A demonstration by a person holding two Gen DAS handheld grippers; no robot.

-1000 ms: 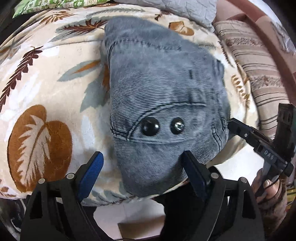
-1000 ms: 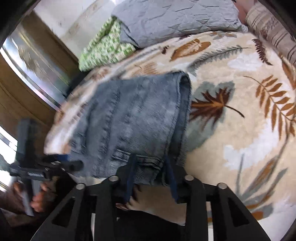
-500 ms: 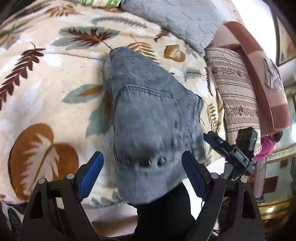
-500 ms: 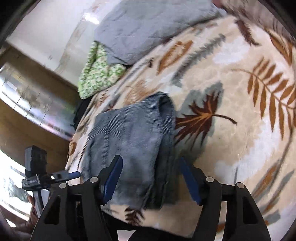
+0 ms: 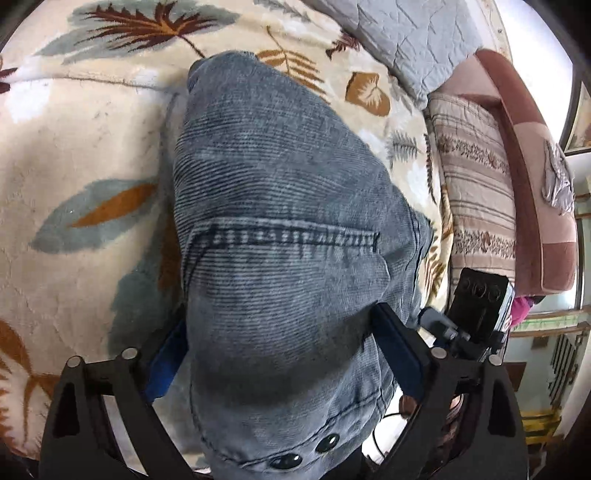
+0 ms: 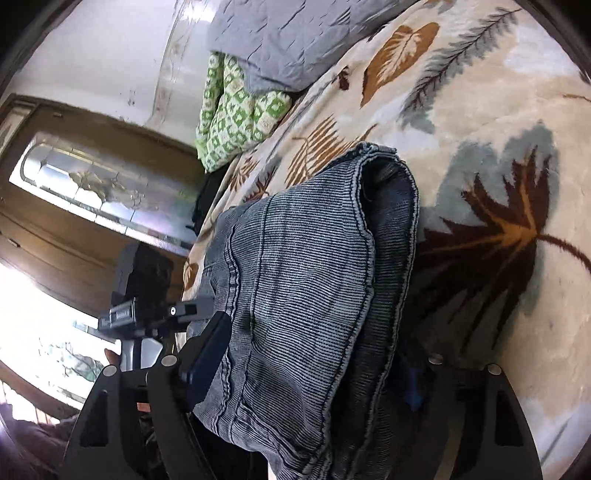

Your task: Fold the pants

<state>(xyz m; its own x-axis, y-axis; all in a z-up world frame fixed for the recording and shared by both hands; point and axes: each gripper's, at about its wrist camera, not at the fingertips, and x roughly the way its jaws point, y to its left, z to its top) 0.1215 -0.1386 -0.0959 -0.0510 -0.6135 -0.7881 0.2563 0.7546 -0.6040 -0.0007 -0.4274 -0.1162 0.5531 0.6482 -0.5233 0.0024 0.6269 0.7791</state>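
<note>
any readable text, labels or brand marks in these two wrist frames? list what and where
No legible text in either view.
Left gripper's side plate, seen from the right wrist: a pale marking, too blurred to read.
Pants: two dark buttons, no readable tag.
Blanket: leaf print only.

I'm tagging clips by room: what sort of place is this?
Likely a bedroom: folded pants lie on a leaf-print blanket over a bed, with a grey quilt and striped pillow beside.

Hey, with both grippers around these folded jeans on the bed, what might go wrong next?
1. The jeans bulge between the open jaws of the left gripper; a shallow pinch might catch only the top layer, so the fold opens.
2. The stack hangs over the edge of the blanket toward the right gripper; a tug might drag it off.
</note>
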